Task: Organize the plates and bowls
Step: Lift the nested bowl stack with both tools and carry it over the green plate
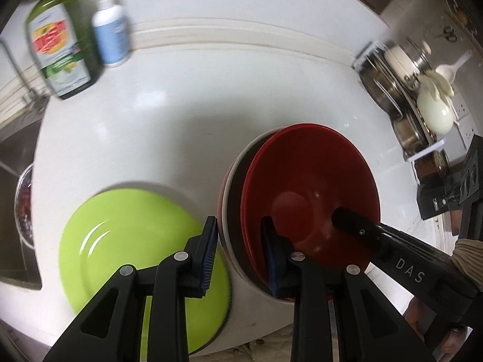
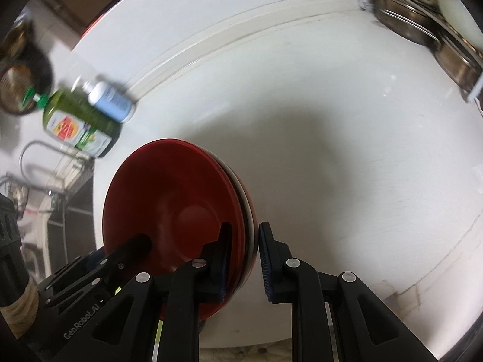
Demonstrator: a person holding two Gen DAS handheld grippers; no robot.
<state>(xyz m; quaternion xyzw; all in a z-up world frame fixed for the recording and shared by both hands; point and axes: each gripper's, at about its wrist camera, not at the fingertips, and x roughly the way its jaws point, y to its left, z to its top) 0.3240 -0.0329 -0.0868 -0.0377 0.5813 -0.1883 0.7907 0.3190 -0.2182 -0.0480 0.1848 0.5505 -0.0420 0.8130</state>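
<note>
The left tool [image 1: 240, 253] stands wide, its two blue-padded fingers straddling the near-left rim of a stack of dishes [image 1: 238, 211]; one finger sits outside the rim and the other inside the top red bowl [image 1: 308, 199], and I cannot tell whether either pad touches. The right tool [image 2: 244, 259] is narrower and also straddles the stack's rim on the opposite side, its left finger inside the red bowl [image 2: 169, 208] and its right finger just outside the white and red edges below; the pads look close against the rim, though whether they press it cannot be told. In the left wrist view the right tool's finger reaches into the bowl from the right. Just left of the left tool, a lime-green plate [image 1: 120, 241] lies flat on the white desk [image 1: 196, 105], partly under that tool's left finger. Ahead and to the left stand a green detergent bottle [image 1: 60, 45] and a white pump bottle [image 1: 110, 30], just beside each other. Ahead to the right is a rack of steel pots [image 1: 401, 90].
</note>
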